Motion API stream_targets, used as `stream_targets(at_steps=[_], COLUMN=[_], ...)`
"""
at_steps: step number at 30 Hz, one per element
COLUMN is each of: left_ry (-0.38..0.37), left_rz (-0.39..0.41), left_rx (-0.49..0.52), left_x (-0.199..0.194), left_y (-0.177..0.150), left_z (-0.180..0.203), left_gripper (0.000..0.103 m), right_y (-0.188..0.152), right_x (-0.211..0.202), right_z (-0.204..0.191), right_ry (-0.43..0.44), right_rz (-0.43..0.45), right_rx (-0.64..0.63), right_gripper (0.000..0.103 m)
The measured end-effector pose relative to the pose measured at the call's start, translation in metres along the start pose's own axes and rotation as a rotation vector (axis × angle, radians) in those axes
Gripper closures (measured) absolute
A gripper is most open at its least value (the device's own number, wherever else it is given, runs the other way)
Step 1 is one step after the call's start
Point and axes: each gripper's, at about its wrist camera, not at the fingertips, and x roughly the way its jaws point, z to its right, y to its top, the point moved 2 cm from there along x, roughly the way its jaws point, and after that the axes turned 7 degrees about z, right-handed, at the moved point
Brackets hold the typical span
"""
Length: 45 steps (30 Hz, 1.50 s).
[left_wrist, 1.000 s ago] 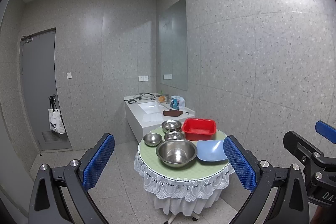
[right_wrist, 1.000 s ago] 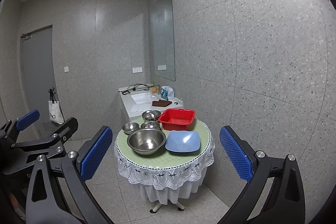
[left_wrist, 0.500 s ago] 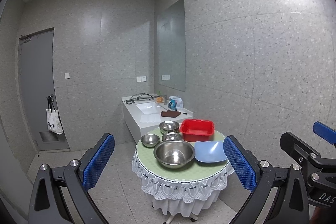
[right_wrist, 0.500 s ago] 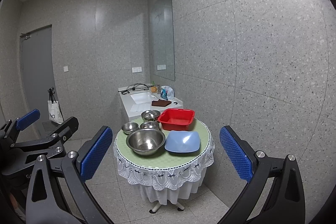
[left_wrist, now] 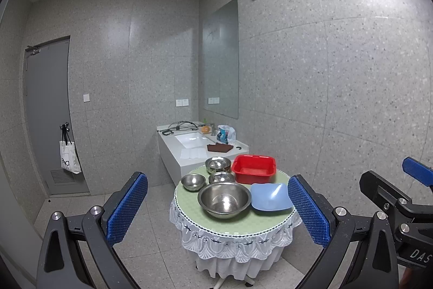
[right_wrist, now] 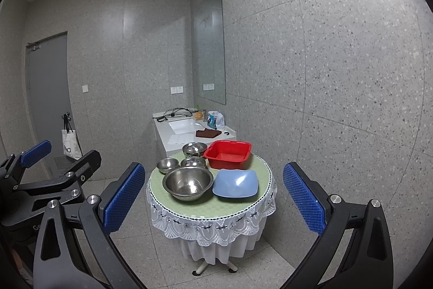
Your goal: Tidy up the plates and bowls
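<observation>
Grey tiled washroom, round table (left_wrist: 189,210) with green cloth, well ahead of both grippers. On it: large steel bowl (left_wrist: 224,199) at front, blue square plate (left_wrist: 271,197) just beside it on the right, three small steel bowls (left_wrist: 193,181) behind, red tub (left_wrist: 254,168) at back right. Left gripper (left_wrist: 217,210) spread wide, empty. Right gripper (right_wrist: 213,197) spread wide, empty. Sink counter (left_wrist: 186,151) behind the table.

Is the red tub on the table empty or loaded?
Empty. The red tub shows only its bare red floor in both wrist views; the steel bowls and the blue dish sit outside it on the table.
</observation>
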Motion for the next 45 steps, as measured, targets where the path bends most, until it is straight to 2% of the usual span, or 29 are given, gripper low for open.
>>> stream_targets(at_steps=[29,45], left_ry=[0.003,0.009], left_rz=[-0.008,-0.036], left_rx=[-0.002,0.013], left_x=[0.006,0.047], left_y=[0.001,-0.003], left_z=[0.001,0.014], left_gripper=[0.001,0.001], right_y=[0.001,-0.003], right_x=[0.003,0.031], right_z=[0.001,0.021], right_ry=[0.004,0.016], right_rz=[0.000,-0.025], right_rx=[-0.003,0.016], right_gripper=[0.000,0.000])
